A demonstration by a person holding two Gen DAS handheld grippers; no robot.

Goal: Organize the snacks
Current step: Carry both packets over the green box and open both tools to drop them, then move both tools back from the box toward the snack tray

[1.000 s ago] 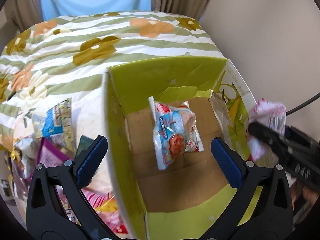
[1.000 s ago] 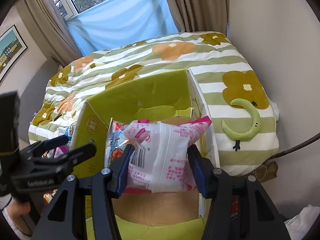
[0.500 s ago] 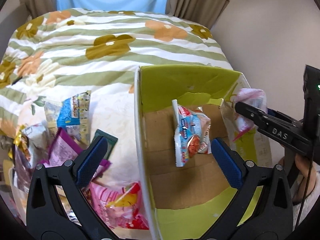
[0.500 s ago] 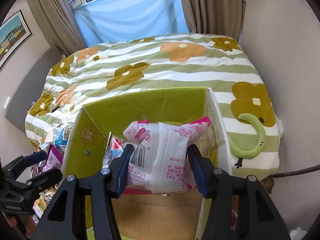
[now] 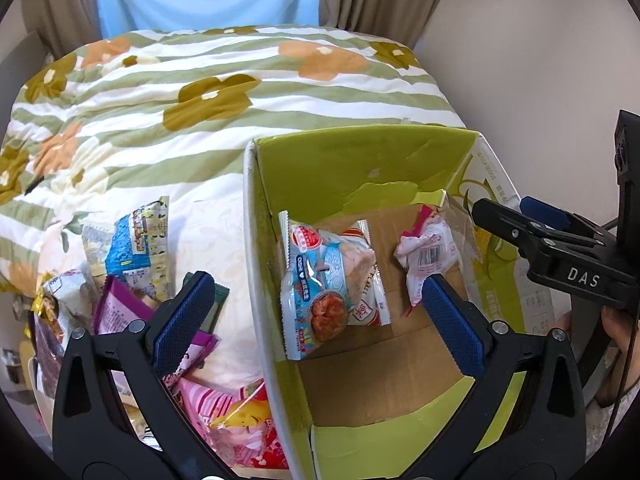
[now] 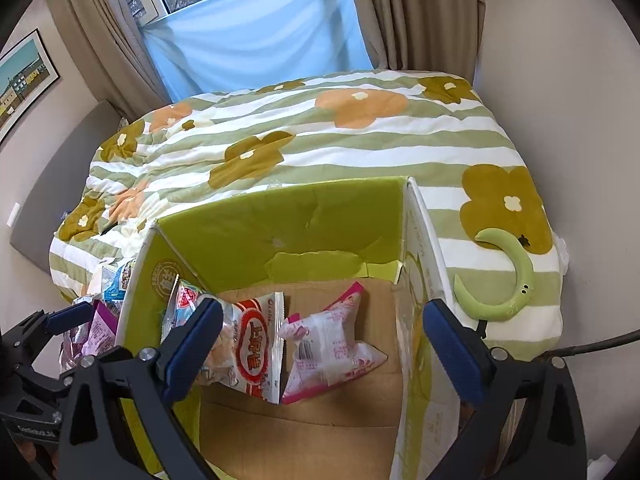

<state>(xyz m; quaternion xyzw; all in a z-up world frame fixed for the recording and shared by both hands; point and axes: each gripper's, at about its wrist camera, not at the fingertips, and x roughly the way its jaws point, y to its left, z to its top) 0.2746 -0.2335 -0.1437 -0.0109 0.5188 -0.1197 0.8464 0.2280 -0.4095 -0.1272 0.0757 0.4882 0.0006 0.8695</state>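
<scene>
A green-lined cardboard box (image 5: 253,264) (image 6: 280,224) sits on the flowered bed. On its floor lie a blue-and-white snack packet (image 5: 320,280), a red-and-white one (image 6: 248,348) and a pink-and-white packet (image 5: 428,248) (image 6: 328,336). My right gripper (image 6: 324,314) hovers over the box with its jaws opening; the pink-and-white packet lies loose below them, touched by neither pad. My left gripper (image 5: 316,292) is open and straddles the box's left wall, holding nothing. Several loose snack packets (image 5: 136,240) lie on the bed left of the box.
A green crescent-shaped toy (image 6: 516,276) rests on the bed right of the box. A plain wall stands close on the right, with a dark cable (image 6: 580,344) along it. A hand (image 5: 616,320) holds the right gripper. Curtains and a window are beyond the bed.
The right gripper's jaws have spread wide and let go of the pink-and-white packet, which has dropped onto the box floor beside the other packets. The left gripper stays open.
</scene>
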